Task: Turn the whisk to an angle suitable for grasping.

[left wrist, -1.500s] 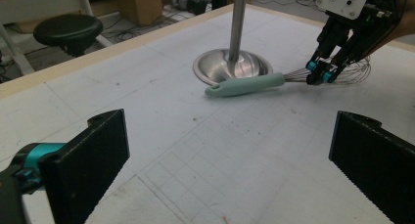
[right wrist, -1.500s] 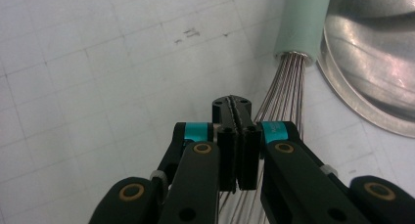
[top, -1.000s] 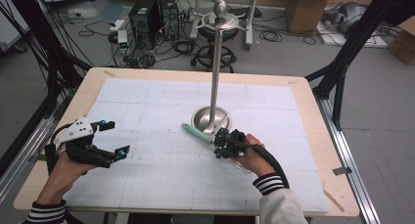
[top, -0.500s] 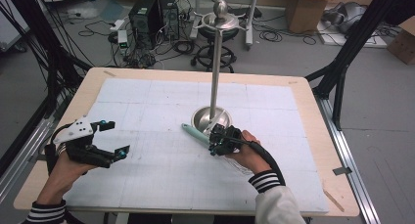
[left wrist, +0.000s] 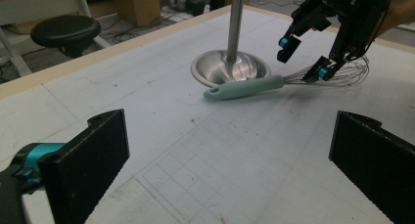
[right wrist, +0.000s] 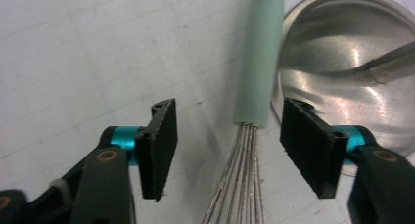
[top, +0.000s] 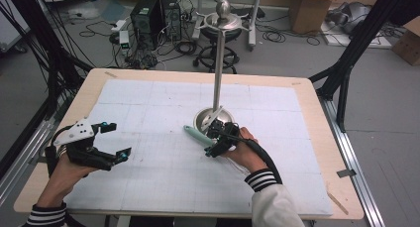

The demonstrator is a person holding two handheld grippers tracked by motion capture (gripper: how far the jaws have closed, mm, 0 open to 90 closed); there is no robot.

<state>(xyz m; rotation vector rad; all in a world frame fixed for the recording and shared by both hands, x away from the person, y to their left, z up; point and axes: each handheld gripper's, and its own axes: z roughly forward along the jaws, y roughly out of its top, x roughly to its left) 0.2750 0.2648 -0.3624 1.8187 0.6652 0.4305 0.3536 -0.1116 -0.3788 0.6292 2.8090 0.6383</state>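
Right gripper [right wrist: 227, 148] poised over a whisk [left wrist: 254, 87]
Jaws wide, straddling the wires where they meet the handle, likely to pinch there; whisk lies against the stand's base [top: 210, 119]; left gripper [top: 113, 140], also wide, idles well left of it

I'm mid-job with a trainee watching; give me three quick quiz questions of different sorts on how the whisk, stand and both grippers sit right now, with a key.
1. True or false: the right gripper has shut on the whisk.
2. Which part of the whisk lies between the right gripper's fingers: A) the tip of the handle, B) where the wires leave the handle, C) the far end of the wire loops?
3. Fill in: the whisk lies on the table beside the round base of the metal ____.

Key:
1. False; it is open, astride the whisk.
2. B.
3. stand. The left gripper is open, well away.
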